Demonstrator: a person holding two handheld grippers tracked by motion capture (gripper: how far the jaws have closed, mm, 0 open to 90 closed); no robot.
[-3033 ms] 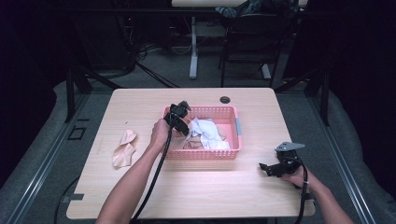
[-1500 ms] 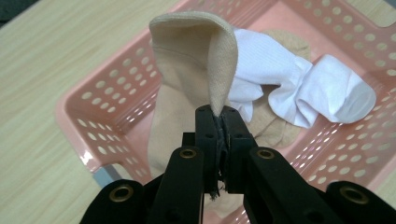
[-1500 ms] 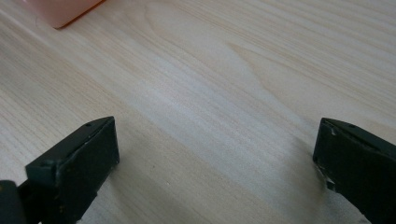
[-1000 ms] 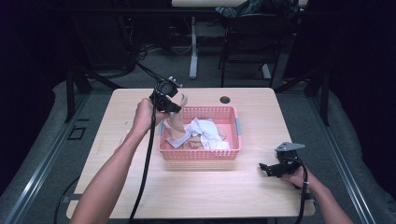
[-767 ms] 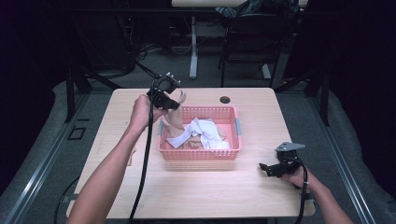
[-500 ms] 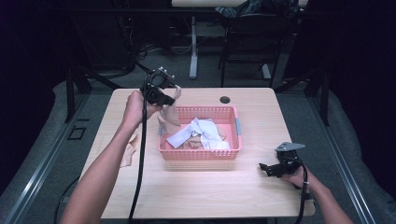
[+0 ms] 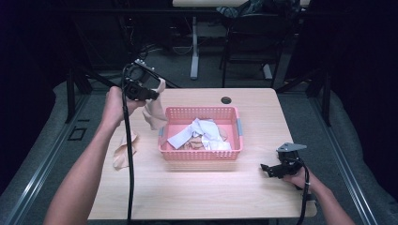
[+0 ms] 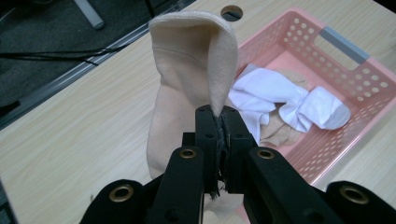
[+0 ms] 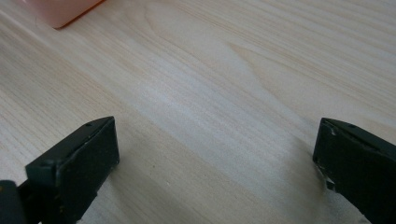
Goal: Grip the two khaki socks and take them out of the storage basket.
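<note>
Beige sock (image 8: pixel 191 88) clamped in left gripper (image 8: pixel 218 122) jaws, hanging; right gripper (image 9: pixel 215 154) jaws apart.

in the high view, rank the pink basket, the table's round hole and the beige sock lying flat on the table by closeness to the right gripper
From the right gripper:
1. pink basket, to its left, mid-table
2. round hole, at the far edge
3. flat beige sock, near the left edge

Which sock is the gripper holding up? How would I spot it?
Find the pink basket in the middle of the wooden table. Just left of it, the left gripper pinches a beige sock that dangles in the air, unlike the other beige sock lying flat.
</note>
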